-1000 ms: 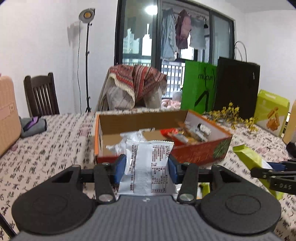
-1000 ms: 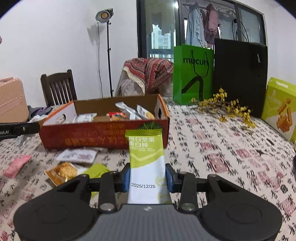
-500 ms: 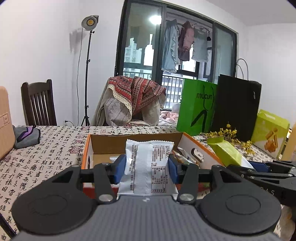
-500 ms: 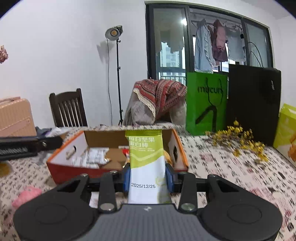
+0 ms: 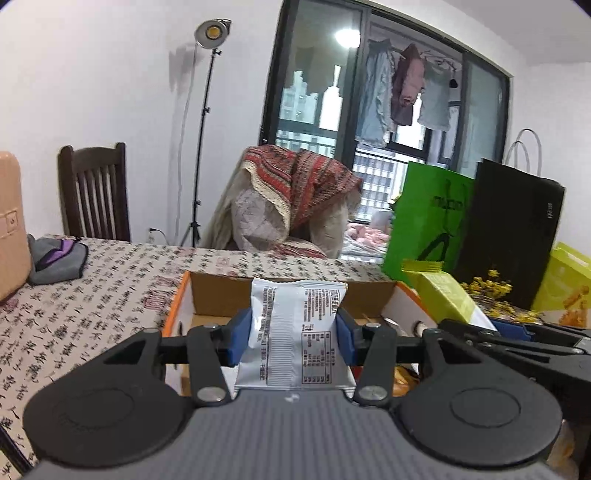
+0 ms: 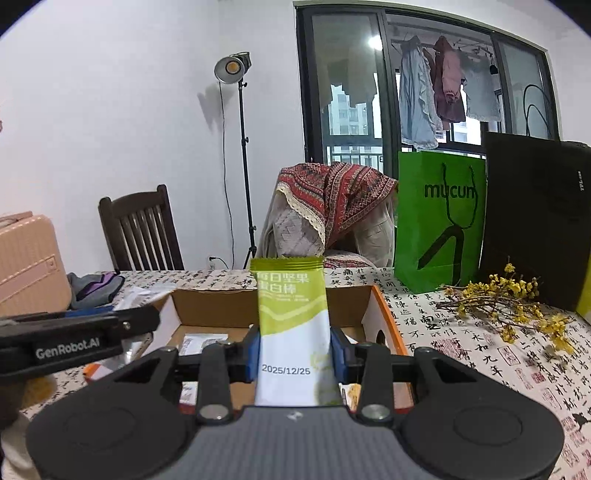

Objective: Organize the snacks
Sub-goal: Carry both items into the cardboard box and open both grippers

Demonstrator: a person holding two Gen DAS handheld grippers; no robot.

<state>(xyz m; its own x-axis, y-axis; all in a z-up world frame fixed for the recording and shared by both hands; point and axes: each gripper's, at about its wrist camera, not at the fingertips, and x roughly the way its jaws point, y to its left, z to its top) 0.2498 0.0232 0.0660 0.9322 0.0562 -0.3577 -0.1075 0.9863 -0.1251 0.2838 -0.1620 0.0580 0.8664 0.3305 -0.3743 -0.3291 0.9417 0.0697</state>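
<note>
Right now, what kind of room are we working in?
Most likely a home dining or living room: a table with a printed cloth, a wooden chair, and laundry drying on the balcony behind glass doors.

Looked forward from each wrist along the fingers [image 5: 236,341], slightly downward, close above the open cardboard box [image 5: 218,295] on the tabletop [image 5: 110,280]. Faced the window [image 6: 351,92] wall. Shared box [image 6: 221,306], draped chair [image 6: 332,214], green bag [image 6: 439,221], lamp [image 5: 210,31].
</note>
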